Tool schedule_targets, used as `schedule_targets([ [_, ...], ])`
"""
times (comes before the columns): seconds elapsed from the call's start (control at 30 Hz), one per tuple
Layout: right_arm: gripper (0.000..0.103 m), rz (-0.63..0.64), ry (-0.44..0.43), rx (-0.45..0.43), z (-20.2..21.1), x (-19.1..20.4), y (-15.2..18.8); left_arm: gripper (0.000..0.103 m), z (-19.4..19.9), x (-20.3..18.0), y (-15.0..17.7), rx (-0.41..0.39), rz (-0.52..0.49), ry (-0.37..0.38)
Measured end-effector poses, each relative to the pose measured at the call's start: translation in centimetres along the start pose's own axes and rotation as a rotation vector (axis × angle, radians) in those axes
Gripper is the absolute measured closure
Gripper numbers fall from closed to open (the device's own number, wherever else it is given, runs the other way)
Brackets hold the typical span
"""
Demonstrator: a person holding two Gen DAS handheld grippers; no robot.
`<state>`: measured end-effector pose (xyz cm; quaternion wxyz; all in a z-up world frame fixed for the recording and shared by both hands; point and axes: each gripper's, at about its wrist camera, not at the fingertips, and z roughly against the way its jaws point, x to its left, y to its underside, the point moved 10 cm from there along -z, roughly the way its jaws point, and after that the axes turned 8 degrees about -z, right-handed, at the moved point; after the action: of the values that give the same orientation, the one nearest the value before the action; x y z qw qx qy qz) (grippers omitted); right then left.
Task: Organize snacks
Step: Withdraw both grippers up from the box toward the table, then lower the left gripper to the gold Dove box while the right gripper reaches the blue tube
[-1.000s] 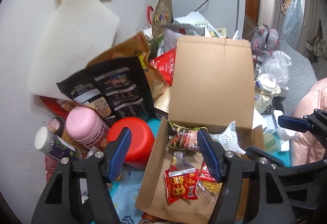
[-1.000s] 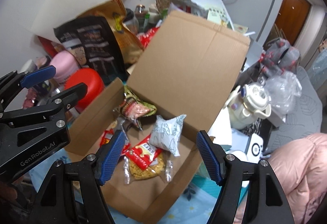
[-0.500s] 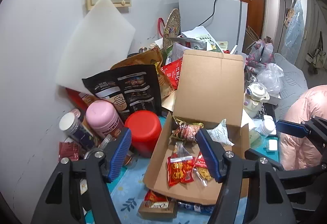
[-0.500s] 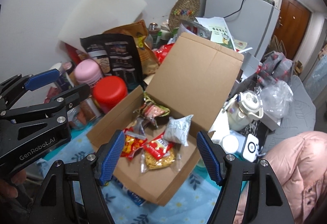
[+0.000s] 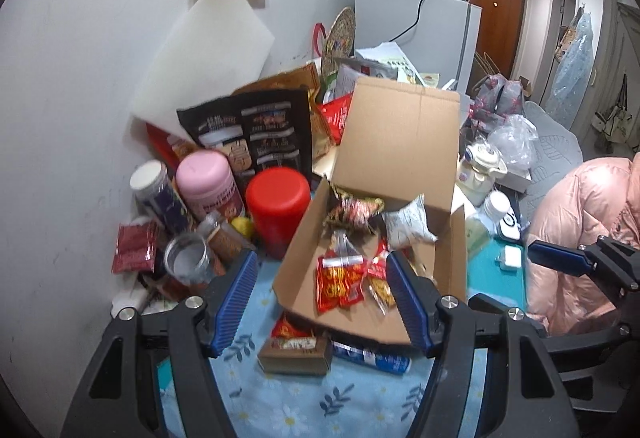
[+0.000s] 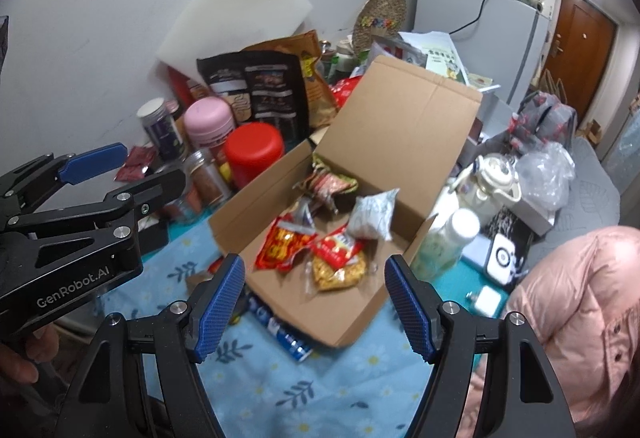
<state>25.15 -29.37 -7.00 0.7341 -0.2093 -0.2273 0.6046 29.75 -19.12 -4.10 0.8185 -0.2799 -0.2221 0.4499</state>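
An open cardboard box (image 5: 304, 266) (image 6: 352, 322) sits on the blue flowered tablecloth, its lid standing up behind. Inside lie several snack packets: a red one (image 5: 338, 280) (image 6: 282, 244), a white one (image 5: 408, 224) (image 6: 374, 216) and a green-red one (image 5: 352, 210). Under the box's front edge lie a small brown snack box (image 5: 296, 352) and a blue packet (image 5: 372, 356) (image 6: 282, 334). My left gripper (image 5: 322, 300) hangs open and empty above the box's near left corner. My right gripper (image 6: 316, 296) is open and empty too, above the box's near edge.
Left of the box stand a red jar (image 5: 278, 204), a pink canister (image 5: 208, 180), a white-capped tin (image 5: 154, 192) and a glass jar (image 5: 188, 262). Black and brown bags lean on the wall. A teapot (image 6: 494, 178), a white bottle (image 6: 448, 238) and a pink jacket (image 6: 580, 318) are on the right.
Both grippers have pulled back and up from the box, so more tablecloth and the packets under the box's front now show. Both grippers stay equally wide and empty.
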Motion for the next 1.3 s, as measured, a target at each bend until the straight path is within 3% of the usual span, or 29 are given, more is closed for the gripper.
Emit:
schedule_targets([
  [0.27,0.030,-0.019,-0.044,0.053,-0.6,1.2,3.9,0.037,0.6,0.0,4.2,0.042,0.025,0.017],
  [0.73,0.030,-0.059,-0.099,0.158,-3.4,2.2,9.9,0.037,-0.4,-0.7,10.7,0.136,0.074,0.111],
  [1.07,0.030,-0.045,-0.116,0.203,-6.6,3.0,12.2,0.037,-3.3,0.2,14.6,0.182,0.127,0.122],
  [1.3,0.030,-0.070,-0.133,0.251,-10.0,3.1,13.8,0.037,-7.0,1.1,16.8,0.256,0.169,0.150],
])
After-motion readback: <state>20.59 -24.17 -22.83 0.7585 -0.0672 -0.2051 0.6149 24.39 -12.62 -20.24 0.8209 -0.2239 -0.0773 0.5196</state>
